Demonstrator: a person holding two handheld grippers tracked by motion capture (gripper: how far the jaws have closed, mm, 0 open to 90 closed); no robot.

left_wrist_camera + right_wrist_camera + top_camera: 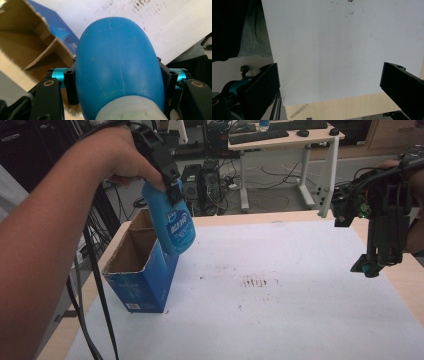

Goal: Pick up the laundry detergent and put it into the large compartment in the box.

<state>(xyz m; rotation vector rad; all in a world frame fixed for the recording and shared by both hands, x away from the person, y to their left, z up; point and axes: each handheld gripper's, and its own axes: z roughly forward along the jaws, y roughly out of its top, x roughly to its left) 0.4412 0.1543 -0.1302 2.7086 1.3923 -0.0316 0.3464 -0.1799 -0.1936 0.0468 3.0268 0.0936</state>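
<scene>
Two grippers, left gripper [172, 190] clamped on blue bottle [172, 222] above open box [140, 265] near table's [300, 310] left edge, right gripper [372, 265] jaws apart over right edge.

Likely office or lab: desk [285, 140], keyboard [257, 136], computer towers [200, 185], cables.

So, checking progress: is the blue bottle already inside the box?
No, the left gripper holds the blue bottle in the air beside the open box.

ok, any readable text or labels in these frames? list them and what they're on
None can be read.
Blue bottle in the left gripper: white label print, too blurred.
Blue cardboard box: small white label near its base, too small.
Right gripper: no markings seen.
</scene>
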